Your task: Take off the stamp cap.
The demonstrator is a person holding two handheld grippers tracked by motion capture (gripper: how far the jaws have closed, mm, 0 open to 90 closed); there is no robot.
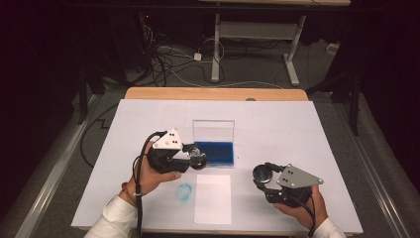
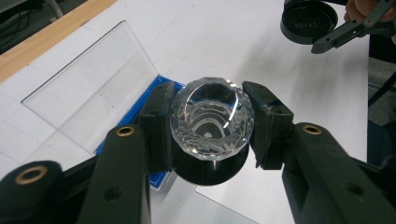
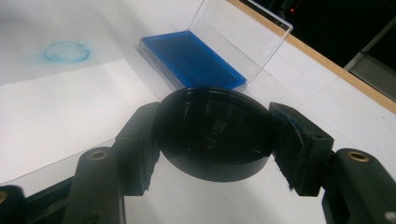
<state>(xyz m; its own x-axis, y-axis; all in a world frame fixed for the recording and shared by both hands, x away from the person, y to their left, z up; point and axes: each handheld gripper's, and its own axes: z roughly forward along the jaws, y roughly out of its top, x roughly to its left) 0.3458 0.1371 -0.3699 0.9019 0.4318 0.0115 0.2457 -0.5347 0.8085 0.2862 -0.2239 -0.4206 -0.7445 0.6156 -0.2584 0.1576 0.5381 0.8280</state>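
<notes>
From the high view, the left gripper (image 1: 198,157) hung over the front edge of the blue ink pad (image 1: 214,153) in its open clear case, so my guess was the stamp was about to get inked. The right gripper (image 1: 263,174) sat off to the side, well apart, probably just keeping the cap out of the way. The blank paper sheet (image 1: 213,198) and a blue ring print (image 1: 183,191) lay near the front edge.

In the left gripper view, the jaws were clamped on a faceted crystal stamp (image 2: 212,117), handle facing the camera. Its black base was mostly hidden underneath, so I couldn't tell whether it touched the pad.

In the right gripper view, the jaws were squeezed on the black round cap (image 3: 214,132). The lettering on it was too blurry to read.
</notes>
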